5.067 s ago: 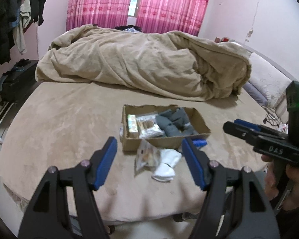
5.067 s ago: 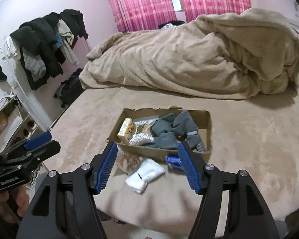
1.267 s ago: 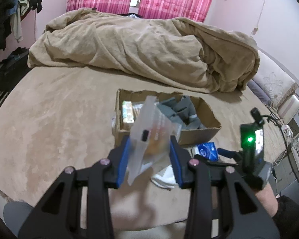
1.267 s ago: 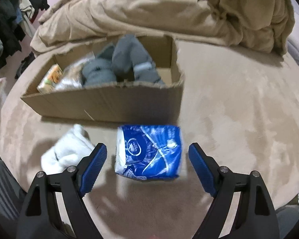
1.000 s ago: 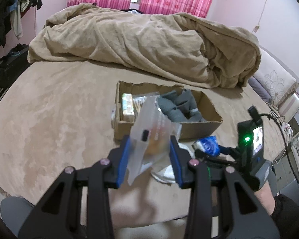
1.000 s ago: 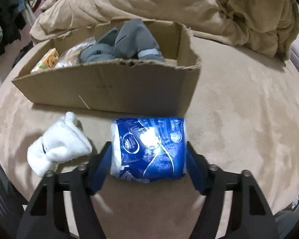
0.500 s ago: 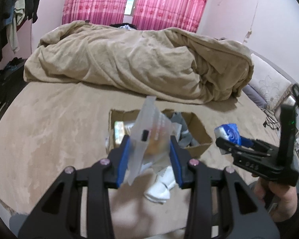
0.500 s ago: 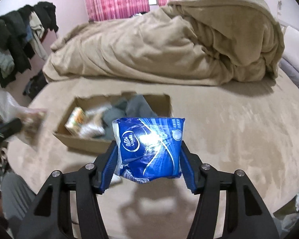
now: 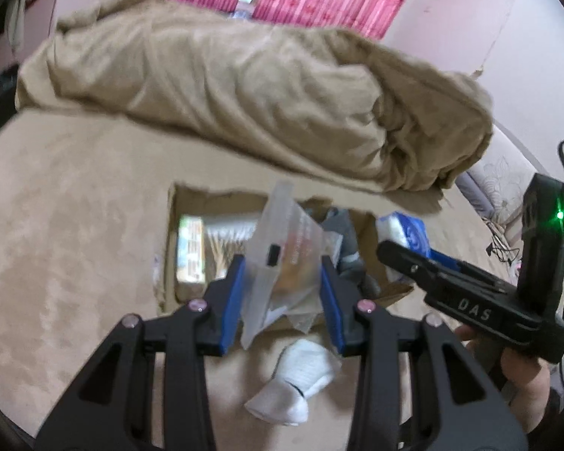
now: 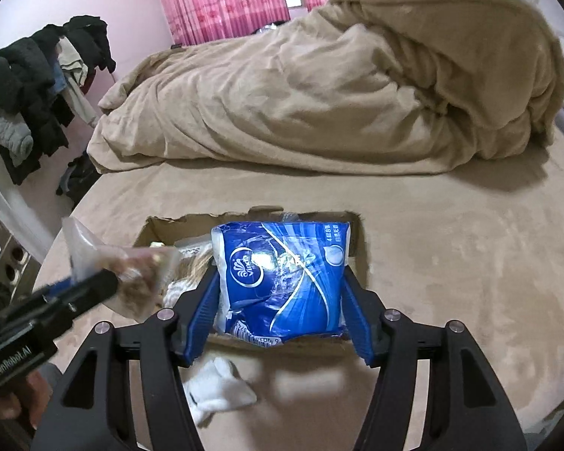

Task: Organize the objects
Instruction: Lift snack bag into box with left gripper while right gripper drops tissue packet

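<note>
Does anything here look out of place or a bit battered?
Yes. A white sock lies loose on the beige bed, just outside the brown cardboard box that holds the other items. The box looks rough too: its far rim is torn and ragged rather than cut straight.

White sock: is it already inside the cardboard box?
No, the white sock lies on the bed cover in front of the cardboard box, outside its near wall, below the blue tissue pack held by the right gripper.
</note>
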A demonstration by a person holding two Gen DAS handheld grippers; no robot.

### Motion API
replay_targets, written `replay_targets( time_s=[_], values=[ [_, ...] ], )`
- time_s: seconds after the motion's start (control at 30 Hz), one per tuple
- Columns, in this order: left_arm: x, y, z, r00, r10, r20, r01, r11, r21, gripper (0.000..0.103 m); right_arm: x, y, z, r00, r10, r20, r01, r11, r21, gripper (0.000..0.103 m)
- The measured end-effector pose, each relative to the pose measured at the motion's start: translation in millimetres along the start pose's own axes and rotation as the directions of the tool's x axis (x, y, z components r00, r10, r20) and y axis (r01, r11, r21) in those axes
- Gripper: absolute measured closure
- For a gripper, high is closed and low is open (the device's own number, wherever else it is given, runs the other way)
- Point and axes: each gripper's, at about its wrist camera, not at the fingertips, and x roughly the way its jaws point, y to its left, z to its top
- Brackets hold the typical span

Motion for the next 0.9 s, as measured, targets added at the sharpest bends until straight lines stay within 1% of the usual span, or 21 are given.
replay_targets(
  time_s=[0.13, 0.3, 0.4, 0.47, 0.53, 0.57, 0.63, 0.67, 0.73, 0.9],
  values=[
    [19, 8, -2, 0.999, -0.028, -0.015, 0.028, 0.999, -0.037, 0.064, 26, -5, -3, 0.999, 0.023, -0.023, -0.023, 0.999, 0.026, 0.036],
    [36, 11, -3, 0.999, -0.025, -0.025, 0.023, 0.998, -0.065, 0.063, 39, -4, -7, 0.999, 0.029, -0.035, -0.028, 0.999, 0.026, 0.034],
    [37, 9, 2, 0.999, -0.034, -0.008, 0.033, 0.998, -0.055, 0.063, 40, -6, -9, 0.999, 0.021, -0.030, -0.020, 1.000, 0.022, 0.029],
    [39, 6, 5, 0.999, -0.040, -0.023, 0.040, 0.999, -0.029, 0.061, 38, -8, -8, 0.999, 0.024, -0.022, -0.023, 0.999, 0.028, 0.024],
    [38, 3, 7, 0.999, -0.023, -0.034, 0.023, 1.000, 0.000, 0.059, 34, -8, -7, 1.000, 0.027, -0.010, -0.027, 0.999, 0.021, 0.021],
    [36, 2, 8, 0.999, -0.019, -0.038, 0.020, 1.000, 0.012, 0.057, 32, -7, -7, 1.000, 0.029, -0.005, -0.029, 0.999, 0.018, 0.021],
    [30, 1, 9, 0.999, -0.006, -0.038, 0.007, 1.000, 0.020, 0.043, 25, -6, -6, 0.999, 0.034, 0.006, -0.034, 0.999, 0.014, 0.021],
    [25, 1, 9, 1.000, -0.002, -0.029, 0.003, 1.000, 0.023, 0.034, 21, -6, -5, 0.999, 0.033, 0.011, -0.033, 0.999, 0.012, 0.021],
    [17, 3, 10, 1.000, -0.001, -0.015, 0.002, 1.000, 0.029, 0.032, 15, -6, -6, 0.999, 0.030, 0.016, -0.030, 0.999, 0.018, 0.021],
    [-11, 7, 3, 0.999, 0.045, -0.003, -0.044, 0.997, 0.061, 0.032, -8, -2, -9, 0.999, 0.021, 0.026, -0.021, 1.000, 0.007, 0.021]
  ],
)
